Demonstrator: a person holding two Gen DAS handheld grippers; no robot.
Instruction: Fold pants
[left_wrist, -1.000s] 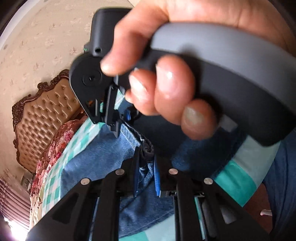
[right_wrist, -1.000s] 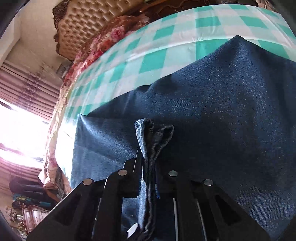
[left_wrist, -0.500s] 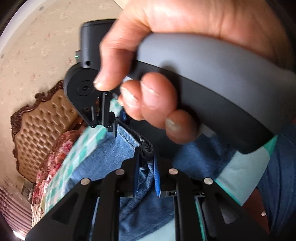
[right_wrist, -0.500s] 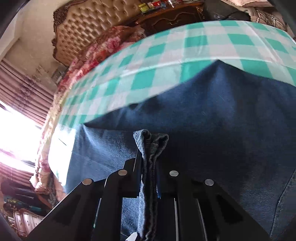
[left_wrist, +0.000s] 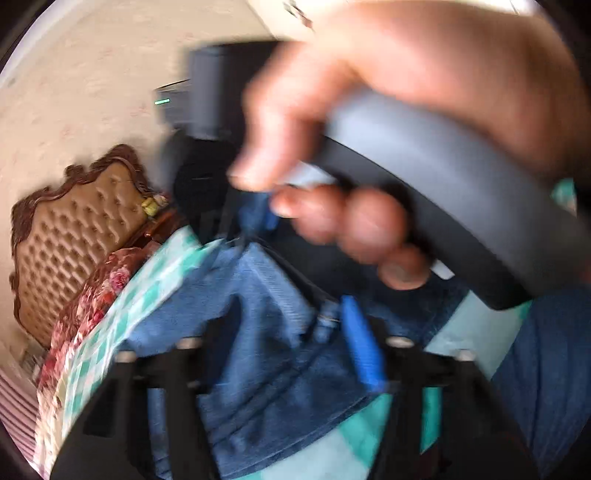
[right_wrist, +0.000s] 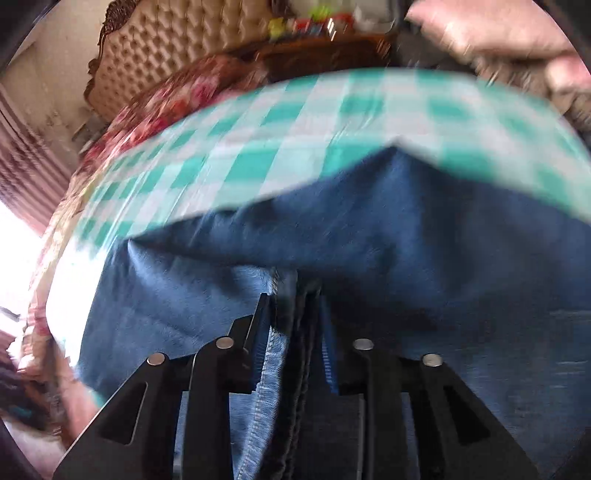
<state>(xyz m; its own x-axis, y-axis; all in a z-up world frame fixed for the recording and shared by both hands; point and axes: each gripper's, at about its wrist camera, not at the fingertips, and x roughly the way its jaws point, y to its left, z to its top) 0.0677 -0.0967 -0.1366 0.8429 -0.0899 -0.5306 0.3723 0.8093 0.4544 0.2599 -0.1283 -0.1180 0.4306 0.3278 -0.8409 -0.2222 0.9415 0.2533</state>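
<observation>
Both views are smeared by motion blur. In the left wrist view the left gripper (left_wrist: 280, 336) fills the bottom of the frame, its black angular fingers standing wide apart and opening further. A ribbed blue pad (left_wrist: 360, 347) shows on the right finger. Between the fingers lies the jeans (left_wrist: 258, 354), mid-blue denim with a rumpled fold and a seam line, but neither pad presses on it.

The cloth (left_wrist: 110, 332) beneath is a smooth teal-and-white check, curving up the lower left. The upper right is taken up by the right hand (left_wrist: 406, 129) wrapped around a rounded grey handle (left_wrist: 461, 206), fingertips curled under it. At middle left stands a headboard (left_wrist: 74, 236), tan, button-tufted, with a carved dark wood frame; a red floral quilt (left_wrist: 99, 291) lies below it. The wall (left_wrist: 92, 74) behind is pale cream.

In the right wrist view the right gripper (right_wrist: 293, 317) rises from the bottom centre, black linkages with round silver rivets. Its fingers are a little apart and opening, with a bunched denim edge, stitched hem visible, hanging loosely in the gap; whether either pad touches it I cannot tell. Dark denim spreads flat across the middle of the frame, coming to a point at upper centre on the checked cloth. Pink-striped curtains (right_wrist: 33, 173) hang at left beside glaring window light.
</observation>
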